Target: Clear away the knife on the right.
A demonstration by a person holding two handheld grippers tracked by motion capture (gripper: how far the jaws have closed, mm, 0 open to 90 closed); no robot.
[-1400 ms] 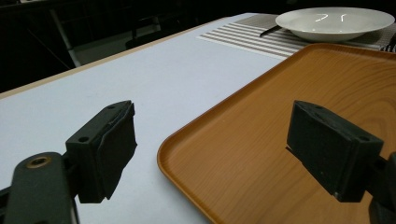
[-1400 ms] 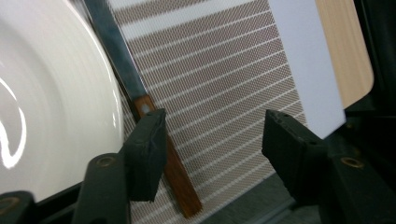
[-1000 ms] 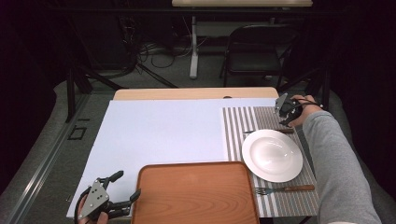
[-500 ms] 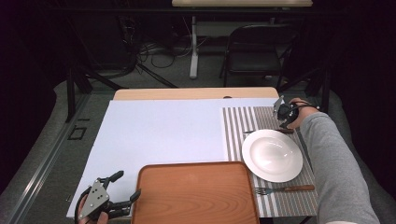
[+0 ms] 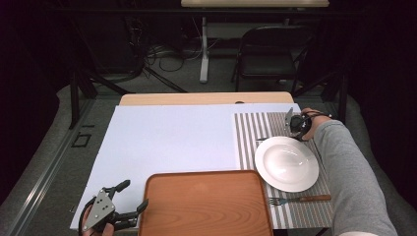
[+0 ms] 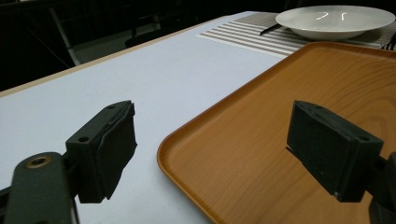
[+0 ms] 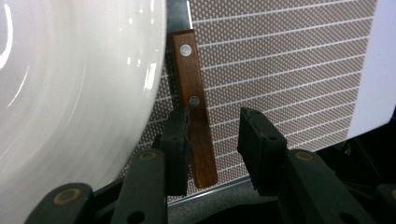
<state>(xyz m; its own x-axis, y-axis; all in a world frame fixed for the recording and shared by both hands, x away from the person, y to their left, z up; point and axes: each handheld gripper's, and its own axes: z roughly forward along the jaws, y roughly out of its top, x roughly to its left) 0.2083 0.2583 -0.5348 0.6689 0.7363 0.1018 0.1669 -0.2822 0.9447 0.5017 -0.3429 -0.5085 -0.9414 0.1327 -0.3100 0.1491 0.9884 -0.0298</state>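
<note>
Right gripper at 1 o'clock of the white plate, on the striped placemat, going for the wooden-handled knife that lies just beside the plate's far rim. Fingers straddle the handle, partly open and just been closing; one pad is at the handle's plate-side edge, the other has a clear gap, so no grip yet. The knife lies flat on the mat, its blade not visible.

To do it well: centre the handle between the pads before closing fully, keep the plate-side finger off the plate's rim, grip near mid-handle by the rivets, then lift straight up so the blade doesn't drag on the plate.

Left gripper idle at 7 o'clock on the surface, fingers wide open, nothing held, by the near-left corner of the wooden tray. Fork sits at 6 o'clock of the plate, untouched.
</note>
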